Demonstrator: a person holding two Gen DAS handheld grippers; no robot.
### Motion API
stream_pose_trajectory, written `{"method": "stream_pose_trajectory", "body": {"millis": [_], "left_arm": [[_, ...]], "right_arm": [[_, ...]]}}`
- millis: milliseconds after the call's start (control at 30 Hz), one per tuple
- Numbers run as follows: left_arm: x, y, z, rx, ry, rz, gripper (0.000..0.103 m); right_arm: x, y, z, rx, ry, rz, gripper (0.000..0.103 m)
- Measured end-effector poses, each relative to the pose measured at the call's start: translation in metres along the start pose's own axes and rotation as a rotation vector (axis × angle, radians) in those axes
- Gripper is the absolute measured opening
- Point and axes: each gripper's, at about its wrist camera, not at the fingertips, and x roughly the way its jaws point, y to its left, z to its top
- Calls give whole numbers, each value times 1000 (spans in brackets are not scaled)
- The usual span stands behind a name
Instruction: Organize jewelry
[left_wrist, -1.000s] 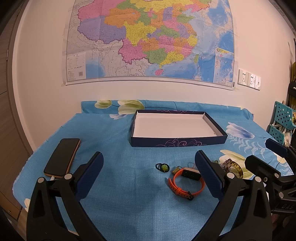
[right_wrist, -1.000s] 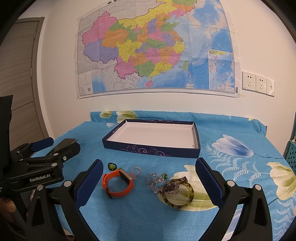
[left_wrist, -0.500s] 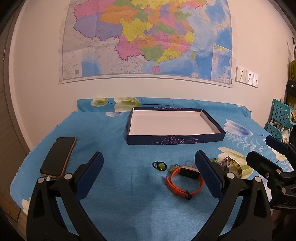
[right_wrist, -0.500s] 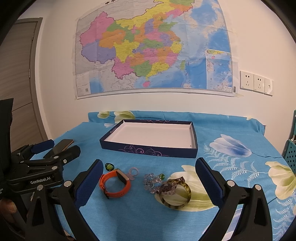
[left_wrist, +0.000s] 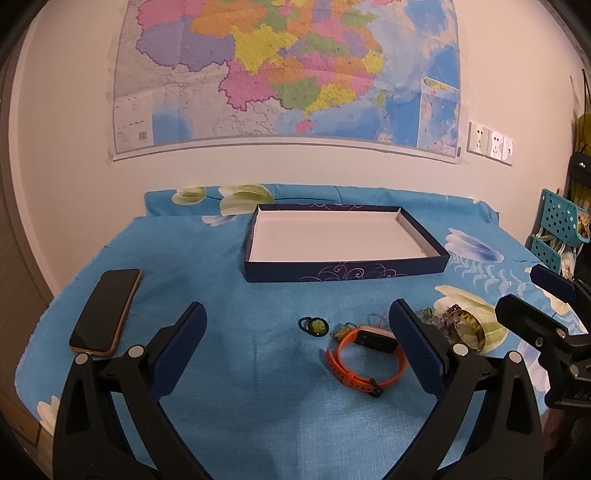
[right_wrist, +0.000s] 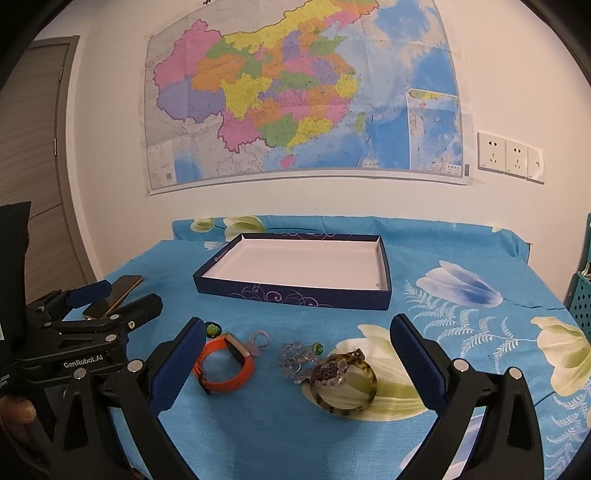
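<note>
Both tongs (left_wrist: 295, 345) (right_wrist: 297, 360) have tilted down toward the table.

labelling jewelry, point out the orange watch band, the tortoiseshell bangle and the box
orange watch band (right_wrist: 242, 376): right wrist view, on the right curve of the strap.
tortoiseshell bangle (right_wrist: 341, 406): right wrist view, on its near rim.
box (right_wrist: 295, 293): right wrist view, on the front wall.

Partly hidden behind the left gripper's right finger (left_wrist: 417, 347): the bangle (left_wrist: 466, 328) and beads (left_wrist: 428, 315); cut off by the top edge: the map (left_wrist: 288, 70); masked by the left gripper (right_wrist: 107, 306) in the right view: the phone (right_wrist: 123, 286); too small to identify: the green ring (left_wrist: 314, 326).
</note>
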Motion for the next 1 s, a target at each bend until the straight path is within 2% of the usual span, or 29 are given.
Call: {"method": "stream_pose_trajectory", "body": {"millis": [133, 333, 600, 833, 1000], "left_arm": [[3, -1, 0, 5, 8, -2, 97], [-1, -3, 0, 12, -14, 3, 97], [-4, -5, 0, 19, -23, 8, 97], [-1, -6, 0, 26, -11, -2, 97], [13, -6, -3, 36, 46, -29, 97]], "right_arm": [[2, -4, 0, 13, 22, -4, 96], [1, -2, 0, 0, -7, -4, 96], [1, -2, -2, 36, 2, 10, 97], [3, -3, -3, 28, 5, -1, 96], [16, -19, -5, 37, 67, -16, 96]]}}
